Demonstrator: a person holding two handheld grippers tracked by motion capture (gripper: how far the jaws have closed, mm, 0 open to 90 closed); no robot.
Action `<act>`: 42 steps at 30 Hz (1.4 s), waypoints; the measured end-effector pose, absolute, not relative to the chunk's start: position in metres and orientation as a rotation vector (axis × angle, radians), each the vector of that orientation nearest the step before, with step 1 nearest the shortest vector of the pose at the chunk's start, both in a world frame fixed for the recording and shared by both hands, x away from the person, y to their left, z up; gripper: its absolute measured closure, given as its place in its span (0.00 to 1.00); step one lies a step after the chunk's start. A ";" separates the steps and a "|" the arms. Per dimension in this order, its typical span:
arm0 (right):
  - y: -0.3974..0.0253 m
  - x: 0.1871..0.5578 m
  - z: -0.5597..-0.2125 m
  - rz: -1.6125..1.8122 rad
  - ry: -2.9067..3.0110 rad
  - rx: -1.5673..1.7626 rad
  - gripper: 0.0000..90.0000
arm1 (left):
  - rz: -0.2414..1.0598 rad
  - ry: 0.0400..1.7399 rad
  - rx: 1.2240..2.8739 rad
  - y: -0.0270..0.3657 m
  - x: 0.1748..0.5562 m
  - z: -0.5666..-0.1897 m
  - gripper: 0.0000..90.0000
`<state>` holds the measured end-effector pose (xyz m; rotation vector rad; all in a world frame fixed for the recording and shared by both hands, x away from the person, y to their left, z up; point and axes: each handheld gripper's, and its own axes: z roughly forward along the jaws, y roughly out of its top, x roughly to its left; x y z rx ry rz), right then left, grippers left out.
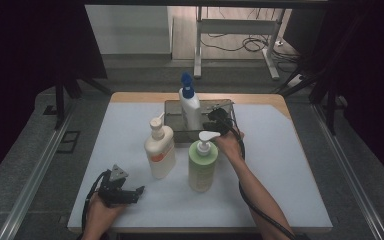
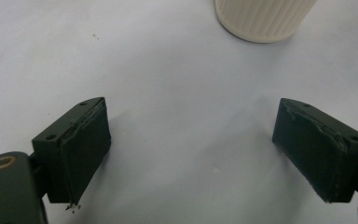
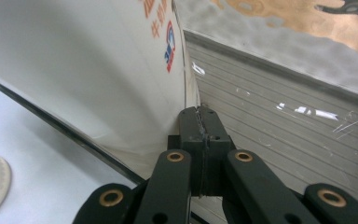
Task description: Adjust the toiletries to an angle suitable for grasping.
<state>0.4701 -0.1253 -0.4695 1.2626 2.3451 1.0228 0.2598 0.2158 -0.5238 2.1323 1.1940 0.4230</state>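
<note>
Altogether, one table [image 1: 290, 165] is carrying one metal tray [image 1: 172, 107] at its far edge and three pump bottles. The blue-capped bottle [image 1: 189, 107] is standing in the tray, the cream bottle [image 1: 160, 150] and green bottle [image 1: 202, 165] nearer the middle. The right gripper [image 3: 200, 119], jaws pressed together on nothing, is touching the blue-capped bottle. The left gripper [image 2: 191, 140] is gaping wide, empty, near the front-left corner.

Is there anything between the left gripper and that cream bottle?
No. In the left gripper view, only bare white table lies between the open left gripper and the cream bottle.
</note>
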 end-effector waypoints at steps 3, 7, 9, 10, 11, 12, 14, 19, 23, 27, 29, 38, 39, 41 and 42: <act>-0.127 0.471 -0.470 1.020 2.342 1.271 1.00 | 0.423 1.194 2.133 0.216 0.260 -0.524 0.12; -0.128 0.472 -0.469 1.015 2.359 1.272 1.00 | 0.423 1.194 2.132 0.216 0.260 -0.524 0.12; -0.129 0.471 -0.468 1.015 2.373 1.261 1.00 | 0.424 1.194 2.133 0.216 0.260 -0.524 0.12; -0.128 0.471 -0.468 1.004 2.379 1.255 1.00 | 0.423 1.194 2.132 0.216 0.260 -0.524 0.12; -0.127 0.470 -0.467 0.991 2.387 1.243 1.00 | 0.424 1.194 2.132 0.216 0.260 -0.524 0.12; -0.127 0.470 -0.466 0.992 2.390 1.243 1.00 | 0.423 1.194 2.132 0.216 0.260 -0.524 0.12; -0.128 0.470 -0.466 0.991 2.399 1.243 1.00 | 0.423 1.194 2.132 0.216 0.260 -0.524 0.12; -0.125 0.472 -0.465 0.988 2.424 1.249 1.00 | 0.423 1.194 2.132 0.216 0.260 -0.524 0.12; -0.119 0.472 -0.466 0.996 2.424 1.246 1.00 | 0.423 1.194 2.132 0.216 0.260 -0.524 0.12; -0.114 0.472 -0.467 1.013 2.427 1.240 1.00 | 0.423 1.194 2.132 0.216 0.260 -0.524 0.12; -0.112 0.472 -0.467 1.020 2.430 1.237 1.00 | 0.423 1.194 2.132 0.216 0.260 -0.524 0.12; -0.102 0.473 -0.466 1.039 2.446 1.201 1.00 | 0.423 1.194 2.132 0.216 0.260 -0.524 0.12; -0.101 0.473 -0.466 1.037 2.448 1.198 1.00 | 0.423 1.194 2.132 0.216 0.260 -0.524 0.12; -0.097 0.473 -0.466 1.038 2.445 1.196 1.00 | 0.423 1.194 2.132 0.216 0.260 -0.524 0.12; -0.096 0.473 -0.466 1.035 2.454 1.187 1.00 | 0.424 1.194 2.132 0.216 0.260 -0.524 0.12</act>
